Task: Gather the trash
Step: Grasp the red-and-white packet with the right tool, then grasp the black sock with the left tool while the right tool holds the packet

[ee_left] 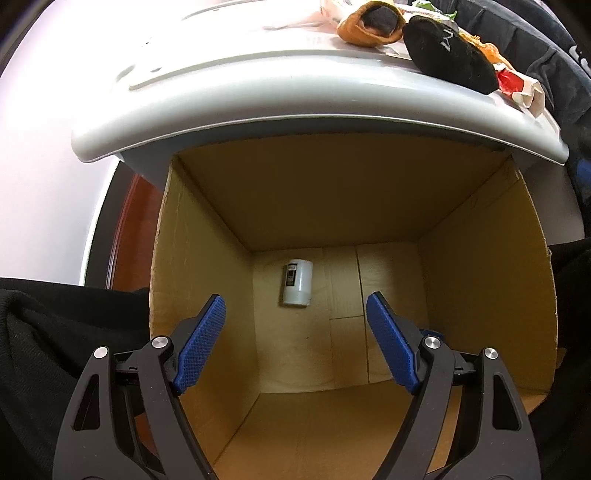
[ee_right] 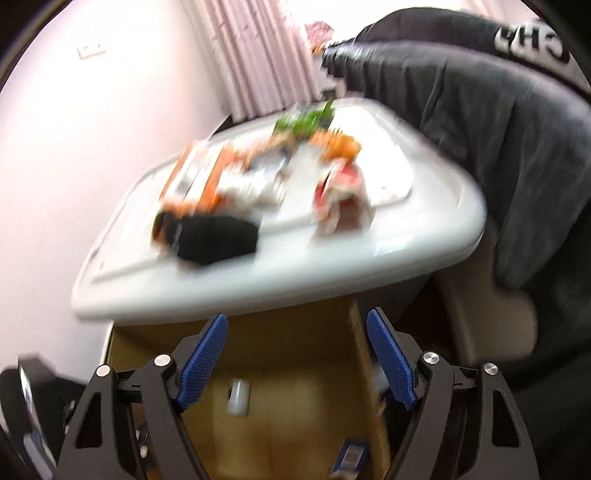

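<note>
down inside the cardboard box, from the left wrist cam, a small white bottle lies on its side on the box floor, up around 12 o'clock from the left gripper. that gripper's blue pads are spread wide apart with nothing between them, hovering over the box opening. the white table edge hangs over the far side of the box, and up at 1 o'clock there's a black sock-like thing, an orange pouch-like thing and a red-and-white wrapper sitting on it, all well away from the gripper.

over on the right wrist cam everything is pretty motion-blurred. the right gripper is also spread open and empty, sitting just above the near rim of the box. at 12 o'clock the table holds the trash pile: a black item, an orange box, a red-and-white wrapper, something green further back. the white bottle shows down at 7 o'clock inside the box. something blue at 5 o'clock, can't tell what it is. dark clothing fills the right side.
</note>
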